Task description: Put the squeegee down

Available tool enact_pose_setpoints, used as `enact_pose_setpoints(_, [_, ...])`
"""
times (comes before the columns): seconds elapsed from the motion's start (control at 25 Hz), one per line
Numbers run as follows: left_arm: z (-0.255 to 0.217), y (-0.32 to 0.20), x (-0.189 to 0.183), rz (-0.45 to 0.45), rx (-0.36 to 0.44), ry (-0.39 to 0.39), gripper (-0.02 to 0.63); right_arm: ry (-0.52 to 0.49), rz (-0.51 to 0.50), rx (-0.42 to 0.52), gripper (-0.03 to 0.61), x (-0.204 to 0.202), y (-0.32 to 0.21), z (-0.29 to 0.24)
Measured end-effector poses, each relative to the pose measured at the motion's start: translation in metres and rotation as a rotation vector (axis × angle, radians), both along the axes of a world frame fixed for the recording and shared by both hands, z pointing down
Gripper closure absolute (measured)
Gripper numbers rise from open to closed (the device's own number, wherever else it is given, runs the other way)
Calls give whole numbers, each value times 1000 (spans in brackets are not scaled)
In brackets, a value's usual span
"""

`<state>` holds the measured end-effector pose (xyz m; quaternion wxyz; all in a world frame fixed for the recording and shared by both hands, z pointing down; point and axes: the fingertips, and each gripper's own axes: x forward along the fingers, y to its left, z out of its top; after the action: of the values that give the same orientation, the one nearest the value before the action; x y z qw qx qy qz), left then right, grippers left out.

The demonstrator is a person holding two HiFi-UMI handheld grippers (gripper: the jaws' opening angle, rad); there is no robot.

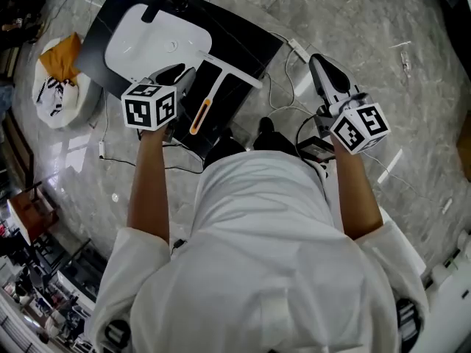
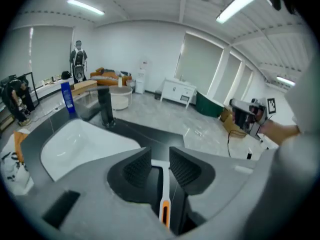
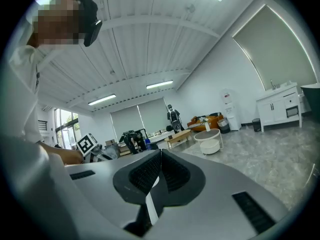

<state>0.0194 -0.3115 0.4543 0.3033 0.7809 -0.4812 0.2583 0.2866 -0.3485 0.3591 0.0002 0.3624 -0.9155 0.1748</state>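
The squeegee [image 1: 213, 87], white with an orange patch on its handle, lies flat on the black counter [image 1: 246, 46] next to the white sink [image 1: 158, 39]. My left gripper [image 1: 180, 74] hovers above the handle end, open, with nothing between its pads. In the left gripper view the squeegee [image 2: 163, 194] shows below the gap of the left gripper [image 2: 160, 154], clear of both pads. My right gripper [image 1: 316, 59] is off the counter, above the floor, and points almost level. In the right gripper view the right gripper [image 3: 161, 154] has its jaws together and holds nothing.
A black faucet [image 2: 106, 109] and a blue bottle [image 2: 66, 98] stand behind the sink [image 2: 80, 144]. On the floor are a white bag [image 1: 59, 87] with an orange item, a power strip [image 1: 296, 48] with cables, and a dark device [image 1: 315, 149] near the person's feet.
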Motion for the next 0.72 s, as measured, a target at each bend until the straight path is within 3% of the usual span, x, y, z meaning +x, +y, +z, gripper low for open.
enact_pose_setpoints(0.2, [-95, 5, -21, -100, 303, 136, 523, -19, -65, 116, 563, -25, 0, -59])
enact_pose_setpoints(0.36, [-157, 23, -38, -161, 535, 173, 551, -35, -91, 195, 563, -36, 6, -102])
enact_pose_setpoints(0.72, [-207, 87, -77, -340, 784, 170, 597, -7, -179, 291, 563, -70, 19, -141])
